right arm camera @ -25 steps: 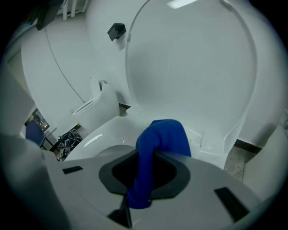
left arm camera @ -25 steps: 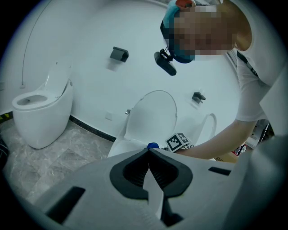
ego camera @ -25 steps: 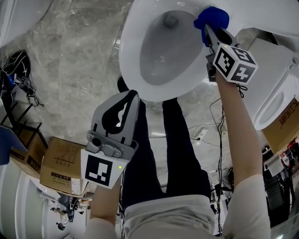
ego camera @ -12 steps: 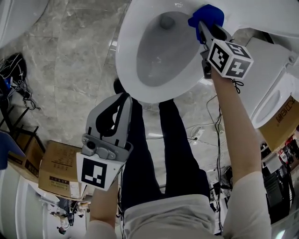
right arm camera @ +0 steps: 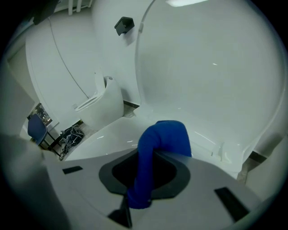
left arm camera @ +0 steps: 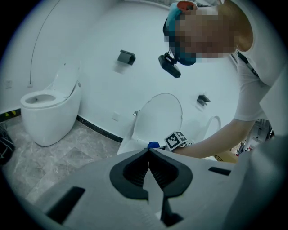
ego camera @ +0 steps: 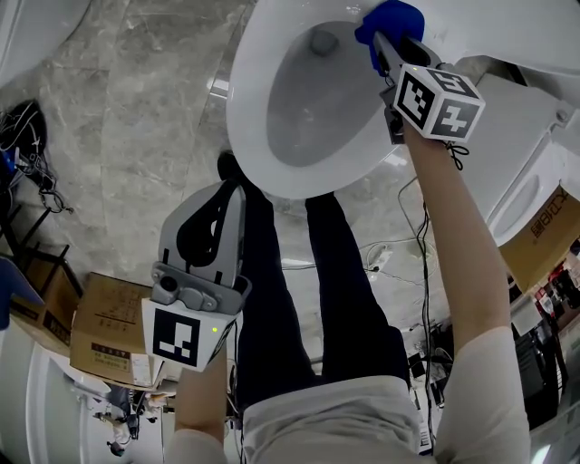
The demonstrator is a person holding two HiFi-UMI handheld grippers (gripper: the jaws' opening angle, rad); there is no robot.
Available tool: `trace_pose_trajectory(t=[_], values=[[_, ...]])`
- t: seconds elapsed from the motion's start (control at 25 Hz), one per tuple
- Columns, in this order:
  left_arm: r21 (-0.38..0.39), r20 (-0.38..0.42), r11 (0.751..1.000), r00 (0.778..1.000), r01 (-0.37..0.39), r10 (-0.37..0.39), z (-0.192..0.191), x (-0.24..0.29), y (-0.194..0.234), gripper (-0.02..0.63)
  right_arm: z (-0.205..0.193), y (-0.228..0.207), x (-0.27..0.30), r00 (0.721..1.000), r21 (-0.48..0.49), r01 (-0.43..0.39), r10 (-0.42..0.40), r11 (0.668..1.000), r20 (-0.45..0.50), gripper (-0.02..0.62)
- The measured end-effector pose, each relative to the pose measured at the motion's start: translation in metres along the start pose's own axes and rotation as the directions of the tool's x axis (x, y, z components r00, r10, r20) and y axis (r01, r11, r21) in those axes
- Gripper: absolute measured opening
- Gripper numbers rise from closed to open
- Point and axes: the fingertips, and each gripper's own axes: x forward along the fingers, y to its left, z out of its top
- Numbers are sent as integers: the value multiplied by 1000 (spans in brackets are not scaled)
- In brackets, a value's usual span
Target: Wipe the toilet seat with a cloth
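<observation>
left gripper (ego camera: 237,184) is hanging low beside the person's leg (ego camera: 272,299), short of the toilet's front edge. its jaws are resting together with nothing between them. toilet seat (ego camera: 246,109) is lying down over the bowl, white and oval, with the lid (right arm camera: 211,67) standing raised behind it. blue cloth (ego camera: 390,20) is sitting on the seat's rear right portion, next to the base of the lid. it is bunched into a narrow strip whose long axis is running along the line of the jaws. the free end is folding over the jaw tips and pointing toward the lid, and the tail is trailing back into the jaw throat. right gripper (ego camera: 381,43) is reaching over the rim with its jaws clamped on this cloth, pressing the fold down against the seat. compared with one second ago, cloth and right gripper are lying further toward the back of the seat. left gripper is sitting slightly lower and further left in the head view.
</observation>
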Motion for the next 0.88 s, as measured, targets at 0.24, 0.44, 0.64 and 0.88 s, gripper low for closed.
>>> trace_pose_trajectory(t=[0.24, 0.44, 0.64, 0.88], values=[[-13, -4, 1000, 1000, -6, 6, -4, -7, 6, 8, 5, 11, 8, 1000, -20, -11, 11, 1000, -3, 48], [-14, 2, 1000, 1000, -20, 20, -5, -15, 13, 8, 8, 22, 15, 1000, -42, -24, 24, 999, -6, 48], [-16, 12, 999, 999, -30, 30, -5, -21, 18, 8, 12, 34, 17, 999, -51, -39, 39, 998, -1, 48], [-17, 20, 999, 999, -39, 39, -9, -31, 22, 8, 17, 53, 23, 998, -75, -59, 59, 995, 2, 48]])
